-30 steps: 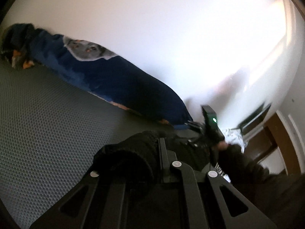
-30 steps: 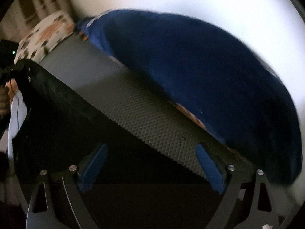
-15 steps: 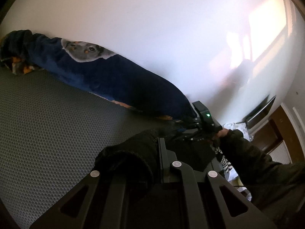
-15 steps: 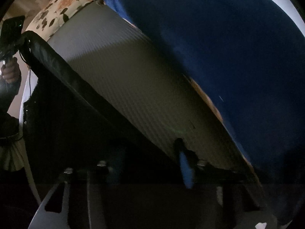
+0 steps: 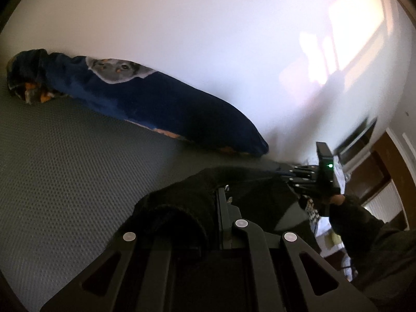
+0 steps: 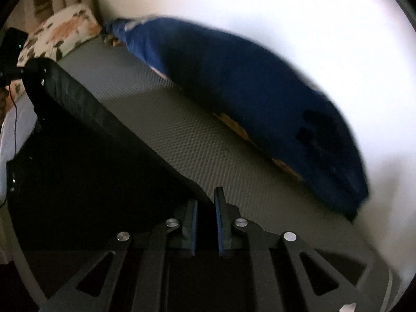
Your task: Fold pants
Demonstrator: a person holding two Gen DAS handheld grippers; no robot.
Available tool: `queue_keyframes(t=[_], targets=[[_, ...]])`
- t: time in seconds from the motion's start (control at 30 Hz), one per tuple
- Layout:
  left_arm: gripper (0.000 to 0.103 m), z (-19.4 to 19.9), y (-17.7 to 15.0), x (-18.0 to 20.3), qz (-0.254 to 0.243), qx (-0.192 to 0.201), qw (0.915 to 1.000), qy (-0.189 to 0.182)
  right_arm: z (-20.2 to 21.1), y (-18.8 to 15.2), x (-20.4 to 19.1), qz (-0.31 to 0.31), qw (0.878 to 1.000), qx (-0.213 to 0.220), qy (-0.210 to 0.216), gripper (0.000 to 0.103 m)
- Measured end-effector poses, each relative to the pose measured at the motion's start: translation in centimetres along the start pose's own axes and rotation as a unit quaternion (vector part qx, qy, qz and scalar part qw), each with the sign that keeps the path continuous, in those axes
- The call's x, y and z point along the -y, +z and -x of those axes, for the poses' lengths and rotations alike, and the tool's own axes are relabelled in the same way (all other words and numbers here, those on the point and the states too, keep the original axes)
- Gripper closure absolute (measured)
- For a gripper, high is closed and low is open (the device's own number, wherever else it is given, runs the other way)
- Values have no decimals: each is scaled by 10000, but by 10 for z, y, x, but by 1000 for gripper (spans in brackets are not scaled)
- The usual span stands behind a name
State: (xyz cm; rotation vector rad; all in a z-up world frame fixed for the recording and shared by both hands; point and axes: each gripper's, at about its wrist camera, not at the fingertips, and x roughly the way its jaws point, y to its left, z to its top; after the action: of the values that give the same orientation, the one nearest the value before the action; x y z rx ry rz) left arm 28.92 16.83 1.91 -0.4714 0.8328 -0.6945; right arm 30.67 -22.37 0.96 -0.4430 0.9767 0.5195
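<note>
The black pants [image 5: 179,208] are bunched in front of my left gripper [image 5: 221,197], which is shut on a fold of them; cloth hides one finger. In the right wrist view the pants [image 6: 78,156] hang as a taut dark sheet over the grey mattress, stretched from my left gripper [image 6: 33,67] at the upper left to my right gripper [image 6: 205,202]. The right jaws are closing, and the blue pads [image 6: 217,208] pinch the pants' top edge between them. The left wrist view shows my right gripper [image 5: 288,175] at the far corner of the pants, held by a hand in a dark sleeve [image 5: 364,228].
A long blue cushion [image 5: 156,104] with a cat picture lies along the white wall, also seen from the right wrist as the blue cushion [image 6: 247,91]. The grey mesh mattress [image 5: 65,169] spreads below it. A flowered pillow [image 6: 62,33] sits at the head end. A wooden door [image 5: 390,171] stands at the right.
The right jaws went from wide open to nearly together on the pants' edge. The right gripper swung sideways and rose a little. The left gripper kept its hold and shifted slightly.
</note>
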Motion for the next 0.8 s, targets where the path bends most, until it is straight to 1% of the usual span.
queue_keyframes(t=[0.1,0.2,0.33,0.43,0.57,0.63,0.73,0.8], targets=[[94,13,-15,14,-179,-142,9997,-70,36,-32,-8,-245,9996,72,-146,94],[93,28,-37,26,-391,-330,9987,-26,59,-62,-33,-499,9984,106,-246,95],[92,43,-68,32,-503,-604,9969,47,76,-109,-60,-895,9960,8,-41,96],[91,49,-94,32,-558,-824,9949,193,74,-134,-84,-1076,9941,-112,45,96],[90,50,-129,29,-637,-1171,9903,396,62,-173,-106,-1393,9892,-346,288,97],[89,50,-146,28,-686,-1335,9872,532,55,-185,-113,-1461,9879,-405,319,97],[88,45,-164,28,-850,-1563,9809,790,41,-197,-120,-1624,9849,-497,326,97],[82,40,-174,30,-965,-1726,9748,1031,31,-202,-124,-1648,9843,-578,260,97]])
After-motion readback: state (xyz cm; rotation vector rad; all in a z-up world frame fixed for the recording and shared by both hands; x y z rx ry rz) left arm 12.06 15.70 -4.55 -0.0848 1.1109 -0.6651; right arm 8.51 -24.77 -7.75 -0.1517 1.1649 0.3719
